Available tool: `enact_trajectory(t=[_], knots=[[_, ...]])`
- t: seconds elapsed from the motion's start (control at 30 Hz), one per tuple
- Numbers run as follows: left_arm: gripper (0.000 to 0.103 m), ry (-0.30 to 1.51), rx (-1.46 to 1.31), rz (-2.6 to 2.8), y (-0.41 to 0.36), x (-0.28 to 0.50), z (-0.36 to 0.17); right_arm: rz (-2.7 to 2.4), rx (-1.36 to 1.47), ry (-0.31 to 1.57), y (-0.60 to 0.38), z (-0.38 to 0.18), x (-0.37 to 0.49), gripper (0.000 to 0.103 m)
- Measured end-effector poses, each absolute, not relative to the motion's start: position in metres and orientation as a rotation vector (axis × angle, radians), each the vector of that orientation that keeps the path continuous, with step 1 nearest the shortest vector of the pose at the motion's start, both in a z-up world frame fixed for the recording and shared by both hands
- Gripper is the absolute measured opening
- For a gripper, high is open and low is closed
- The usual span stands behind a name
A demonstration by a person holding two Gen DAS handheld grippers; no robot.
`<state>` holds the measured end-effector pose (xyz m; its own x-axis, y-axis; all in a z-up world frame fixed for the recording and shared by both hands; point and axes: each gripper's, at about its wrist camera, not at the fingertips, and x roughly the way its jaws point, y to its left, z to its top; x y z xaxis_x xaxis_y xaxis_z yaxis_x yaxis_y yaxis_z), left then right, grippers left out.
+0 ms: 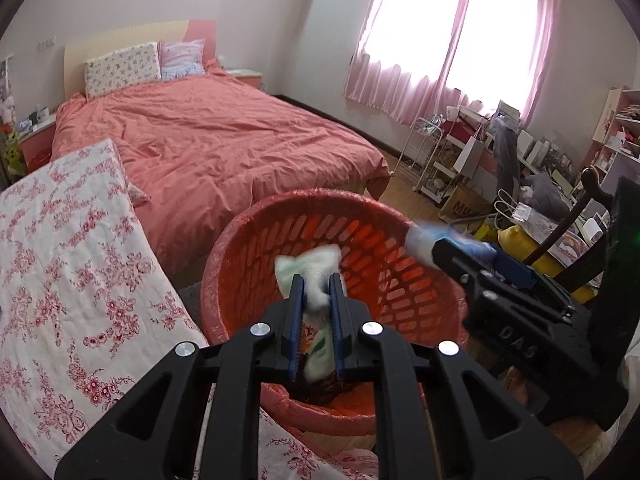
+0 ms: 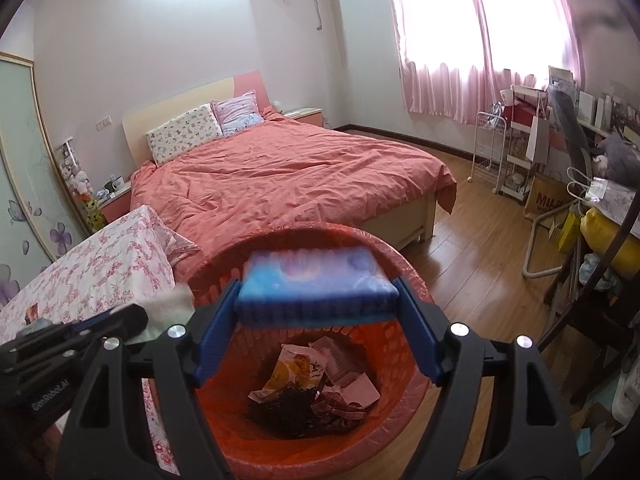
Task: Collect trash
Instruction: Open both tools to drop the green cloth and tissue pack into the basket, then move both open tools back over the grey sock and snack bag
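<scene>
1. Left hand-held gripper (image 1: 317, 294): tilted downward over the red basket (image 1: 256, 216), jaws nearly together, pinching a crumpled white-and-green wrapper (image 1: 310, 266) above the basket's opening.
2. Right hand-held gripper (image 2: 316, 300): also angled down over the same basket (image 2: 416, 360), just right of the left one, jaws spread wide and pressed against both ends of a blue tissue pack (image 2: 316, 286), blurred, held above the rim.
3. Inside the basket: paper scraps (image 2: 340, 372) and dark debris at the bottom.
4. Left of the basket: floral cloth (image 1: 60, 260) draped over a surface.
5. Beyond: bed (image 1: 224, 140) with coral cover and 2 pillows, wooden floor (image 2: 480, 240), pink curtains (image 1: 400, 40), cluttered desk (image 1: 532, 160) at right.
</scene>
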<state>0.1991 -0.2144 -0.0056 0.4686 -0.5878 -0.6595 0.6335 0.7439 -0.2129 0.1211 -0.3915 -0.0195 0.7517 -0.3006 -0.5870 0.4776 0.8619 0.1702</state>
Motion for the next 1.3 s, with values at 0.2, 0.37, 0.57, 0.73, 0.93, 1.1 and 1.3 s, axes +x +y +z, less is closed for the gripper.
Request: enact_trajectory(t=[0.2, 0.37, 0.57, 0.73, 0.93, 1.1, 1.3], knots=[[0.031, 0.814, 0.056, -0.703, -0.202, 0.204, -0.012, -0.451, 0.317, 0.582, -0.393, -0.023, 0.118, 0.078], [0.038, 0.800, 0.076, -0.647, -0.183, 0.205, -0.009, -0.460, 0.283, 0.582, -0.387, -0.019, 0.116, 0.080], [0.043, 0.782, 0.122, -0.551, -0.150, 0.203, -0.009, -0.434, 0.260, 0.579, -0.369, -0.013, 0.117, 0.082], [0.043, 0.781, 0.102, -0.479, -0.111, 0.208, -0.007, -0.385, 0.237, 0.586, -0.344, -0.007, 0.126, 0.079], [0.043, 0.764, 0.054, -0.371, -0.051, 0.212, -0.001, -0.271, 0.183, 0.607, -0.289, 0.002, 0.147, 0.069], [0.043, 0.753, 0.006, -0.249, 0.008, 0.214, 0.002, -0.166, 0.133, 0.627, -0.235, 0.007, 0.167, 0.061], [0.043, 0.749, -0.044, -0.100, 0.080, 0.216, 0.004, -0.023, 0.074, 0.658, -0.157, 0.013, 0.199, 0.051]])
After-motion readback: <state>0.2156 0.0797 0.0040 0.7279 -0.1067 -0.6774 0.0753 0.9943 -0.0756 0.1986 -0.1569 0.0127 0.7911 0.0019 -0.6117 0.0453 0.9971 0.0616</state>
